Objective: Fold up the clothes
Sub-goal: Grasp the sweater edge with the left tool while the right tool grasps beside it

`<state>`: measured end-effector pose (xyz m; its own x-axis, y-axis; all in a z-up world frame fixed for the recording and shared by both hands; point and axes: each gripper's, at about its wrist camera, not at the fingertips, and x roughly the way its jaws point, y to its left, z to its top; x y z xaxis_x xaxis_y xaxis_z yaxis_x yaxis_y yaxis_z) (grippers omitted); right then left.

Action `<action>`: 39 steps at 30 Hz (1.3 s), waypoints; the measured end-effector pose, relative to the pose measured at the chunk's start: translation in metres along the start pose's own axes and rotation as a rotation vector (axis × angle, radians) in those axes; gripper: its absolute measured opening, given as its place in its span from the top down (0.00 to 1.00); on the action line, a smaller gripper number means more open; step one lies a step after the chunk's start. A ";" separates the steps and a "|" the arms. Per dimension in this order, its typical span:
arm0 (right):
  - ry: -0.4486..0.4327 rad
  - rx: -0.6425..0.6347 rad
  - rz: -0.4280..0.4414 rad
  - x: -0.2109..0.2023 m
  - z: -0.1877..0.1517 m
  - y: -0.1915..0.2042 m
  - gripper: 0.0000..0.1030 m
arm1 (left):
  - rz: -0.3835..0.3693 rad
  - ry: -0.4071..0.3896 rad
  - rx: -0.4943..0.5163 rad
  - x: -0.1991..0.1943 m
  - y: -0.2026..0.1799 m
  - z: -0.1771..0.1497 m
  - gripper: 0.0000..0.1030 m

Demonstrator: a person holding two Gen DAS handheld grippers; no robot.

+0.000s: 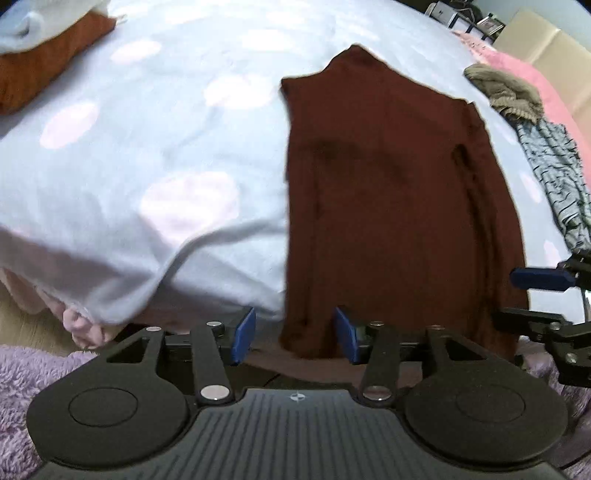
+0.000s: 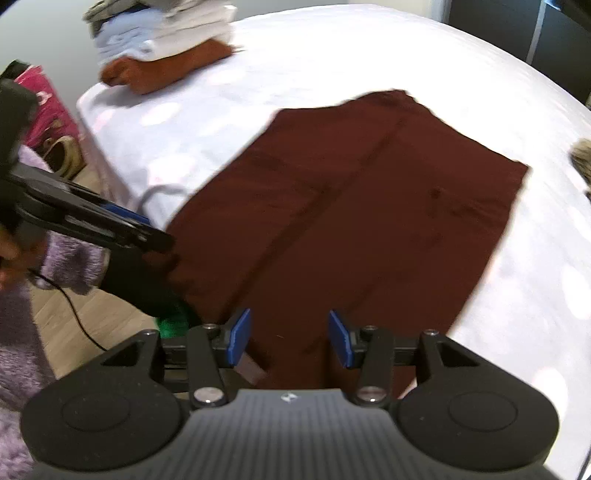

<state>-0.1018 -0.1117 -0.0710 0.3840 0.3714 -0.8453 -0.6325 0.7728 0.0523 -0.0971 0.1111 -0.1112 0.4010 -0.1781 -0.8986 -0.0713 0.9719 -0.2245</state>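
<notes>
Two claws hang over one big bed (image 1: 147,110), its pale blue sheet dotted with soft pink patches, and that bed fills nearly everything. Spread flat across it lies the dark maroon garment (image 1: 388,192), folded into a long panel, its near end draping over the mattress edge right below the tools. Away at the far corner sits a stack of folded clothes (image 2: 166,33), white and light blue pieces on top of a rust-orange one. Along the other side of the bed, a grey patterned garment (image 1: 561,177) and a tan fuzzy piece (image 1: 506,88) wait in a line beside a pink blanket (image 1: 546,85).

Now the left claw (image 1: 293,334): blue pads parted about halfway, nothing between them, the maroon hem just beyond the tips, no contact to be seen. The right claw (image 2: 290,338) stands the same, half spread and released, hovering above the garment's near end. A fuzzy lilac sleeve (image 2: 70,258) shows behind the left tool.
</notes>
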 end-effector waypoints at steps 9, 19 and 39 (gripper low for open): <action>0.003 -0.093 0.040 0.029 0.034 0.029 0.50 | -0.087 0.006 -0.049 0.022 0.020 0.003 0.54; 0.042 -0.056 0.040 0.053 0.043 0.019 0.50 | -0.188 0.047 -0.165 0.034 0.028 0.004 0.77; -0.017 -0.062 0.039 0.037 0.038 0.019 0.50 | -0.289 0.061 -0.347 0.040 0.043 -0.004 0.88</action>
<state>-0.0746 -0.0638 -0.0810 0.3692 0.4094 -0.8343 -0.6873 0.7246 0.0515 -0.0881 0.1447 -0.1585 0.3957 -0.4537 -0.7985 -0.2703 0.7734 -0.5734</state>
